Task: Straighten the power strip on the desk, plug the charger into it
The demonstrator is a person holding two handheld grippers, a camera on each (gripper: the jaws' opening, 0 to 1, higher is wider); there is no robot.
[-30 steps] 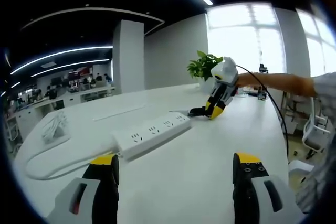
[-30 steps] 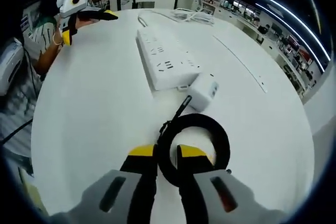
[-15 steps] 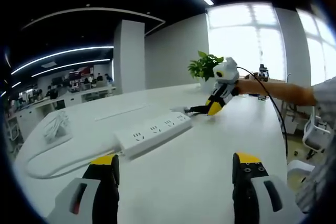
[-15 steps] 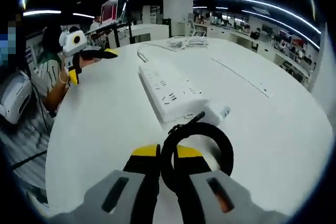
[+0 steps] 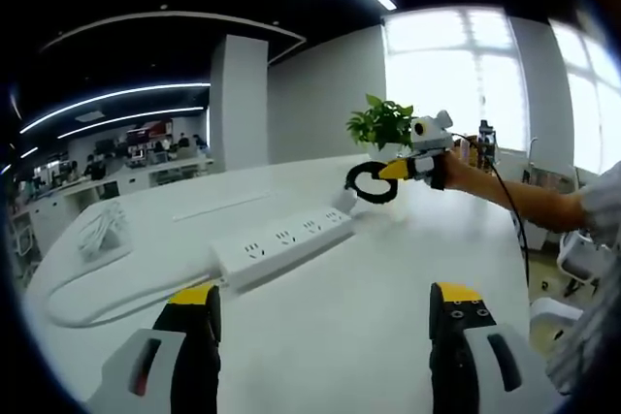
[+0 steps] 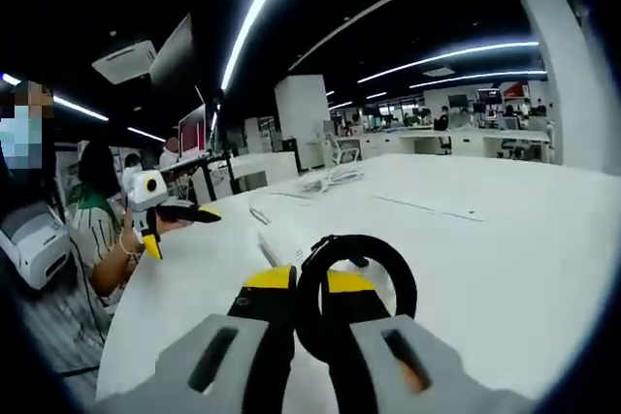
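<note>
- Left gripper view, over at about 9 o'clock: a bundle of white cable [image 5: 100,232] lies on the white desk [image 5: 330,327], and a white cord loops from there toward the strip.
- My left gripper [image 5: 323,325] comes up from 6 o'clock with the jaws spread wide, nothing between them, just bare desk.
- The white power strip [image 5: 281,244] lies just left of centre, running diagonally from about 8 toward 1 o'clock, sockets up.
- Past its far end, around 1 o'clock, my right gripper [image 5: 393,170] is up off the desk with a black coiled cable [image 5: 373,183] pinched in it. A white bit peeks out beside the coil, near the strip's end. Probably the charger, can't really tell.
- Behind that there's a green potted plant [image 5: 379,123], bright windows, and my arm comes in from 3 o'clock.
- Right gripper view, 9 o'clock: a seated person and my left gripper [image 6: 181,217] with its yellow tips, held over the desk edge [image 6: 155,312].
- Centre to 6 o'clock: my right gripper [image 6: 310,281] is clamped on the black coiled cable [image 6: 357,251], the loop standing up above the jaws.
- The power strip [image 6: 277,242] is just left of the coil, mostly hidden.
- More white cable [image 6: 330,179] lies further back at 12 o'clock.
</note>
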